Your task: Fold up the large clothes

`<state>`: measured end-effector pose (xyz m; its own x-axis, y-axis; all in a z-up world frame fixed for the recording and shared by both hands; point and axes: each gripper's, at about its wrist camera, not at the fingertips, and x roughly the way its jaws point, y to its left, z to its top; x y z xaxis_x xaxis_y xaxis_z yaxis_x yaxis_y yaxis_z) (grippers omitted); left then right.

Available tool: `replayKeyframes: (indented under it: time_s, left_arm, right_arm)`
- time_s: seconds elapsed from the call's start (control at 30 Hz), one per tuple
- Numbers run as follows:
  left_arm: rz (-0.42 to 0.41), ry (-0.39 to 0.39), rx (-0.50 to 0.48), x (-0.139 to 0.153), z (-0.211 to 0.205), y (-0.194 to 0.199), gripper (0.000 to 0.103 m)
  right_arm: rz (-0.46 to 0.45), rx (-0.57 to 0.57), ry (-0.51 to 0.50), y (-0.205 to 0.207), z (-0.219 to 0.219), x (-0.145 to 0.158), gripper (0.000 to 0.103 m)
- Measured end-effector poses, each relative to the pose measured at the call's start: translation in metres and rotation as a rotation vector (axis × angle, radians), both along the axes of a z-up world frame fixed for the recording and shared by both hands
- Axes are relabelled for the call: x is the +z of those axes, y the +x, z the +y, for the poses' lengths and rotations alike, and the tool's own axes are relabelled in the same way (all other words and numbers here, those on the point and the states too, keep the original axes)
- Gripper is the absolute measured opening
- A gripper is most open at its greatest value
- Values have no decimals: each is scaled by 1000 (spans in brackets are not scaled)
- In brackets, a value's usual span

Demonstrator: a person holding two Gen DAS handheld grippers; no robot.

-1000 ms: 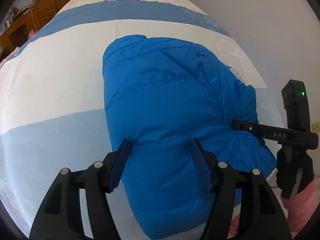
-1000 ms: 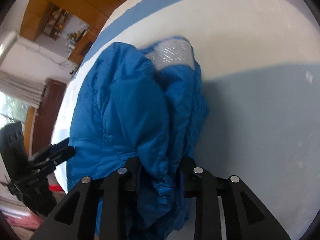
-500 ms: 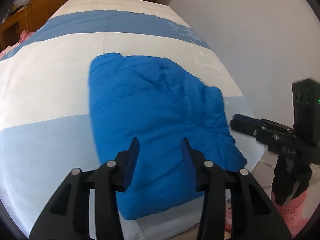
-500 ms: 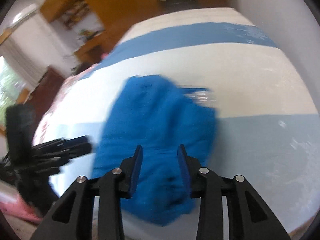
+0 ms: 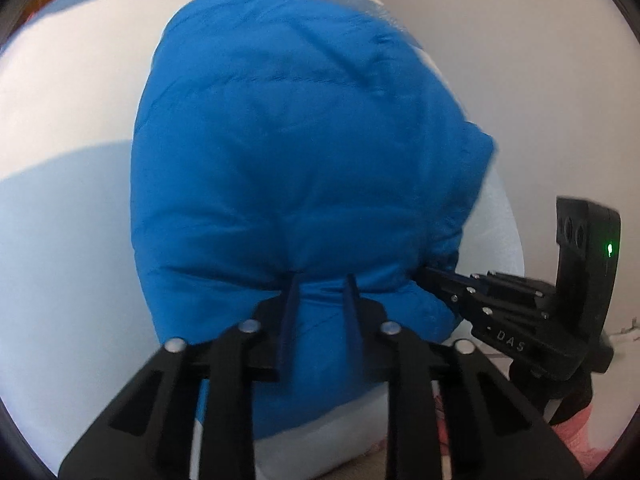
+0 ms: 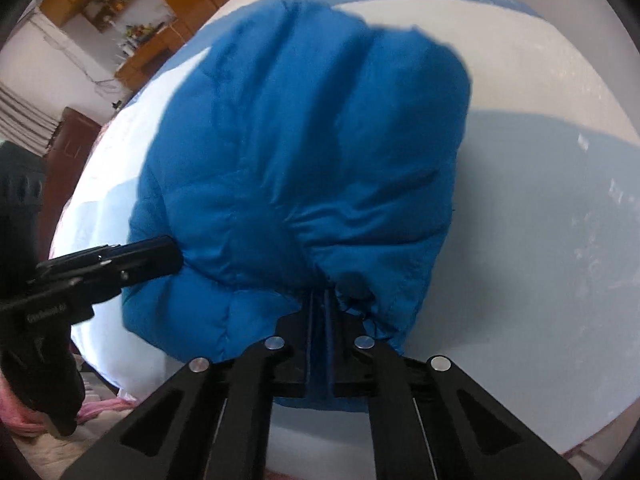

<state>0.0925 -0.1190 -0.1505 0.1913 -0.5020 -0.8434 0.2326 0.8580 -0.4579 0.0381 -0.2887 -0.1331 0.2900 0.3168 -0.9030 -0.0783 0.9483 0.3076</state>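
I have the blue padded jacket (image 5: 304, 168) bundled on the striped bedcover (image 5: 60, 208), and it lies almost wholly ahead of both sets of fingers; only its near hem reaches back between them. The left gripper (image 5: 320, 280) has just been closing, and its jaws now stand narrow with a fold of the near edge pinched between the pads; the right gripper (image 6: 319, 296) has also just been closing, and its jaws are all but together on a thin gather of fabric at the hem, where a small cord knot sits just right of the fingers. In the right wrist view the left gripper bites the same edge off to the left; so both grips sit along one near hem, neither nearer than the other. The jacket's long axis runs away from the fingers toward the far bedcover; I judge the coming fold turns on carrying this hem forward along that axis.
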Motion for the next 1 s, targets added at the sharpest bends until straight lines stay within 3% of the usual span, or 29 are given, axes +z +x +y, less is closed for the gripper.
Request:
replayKeyframes:
  time_s: [0.03,0.1,0.27,0.57,0.67,0.87,1.0]
  left_arm:
    - [11,-6,13,-3,3,3,8]
    - [34,-27,33,-10,8,7,1]
    - [-13,-8,25,6,5,0,2]
    - [-86,-20,38,44,-2,16,10]
    - [-103,-7,24,42,-11,31,10]
    - [-45,-13,8,19,-13,51,11]
    - [-47,-16,11,8,-7,47,10]
  right_arm:
    - [-1,-4,4,3,-2,-3,3]
    - [3,-6,8,6,-2,-2,2]
    - [-18,21,33,2,-5,26,7]
    - [-173,34,9,25,-4,82,13]
    - [-188,25,-24,42,-4,75,13]
    - [-53,-16,0,71,-16,18,9]
    - [-29,-26,27,74,-17,0,8]
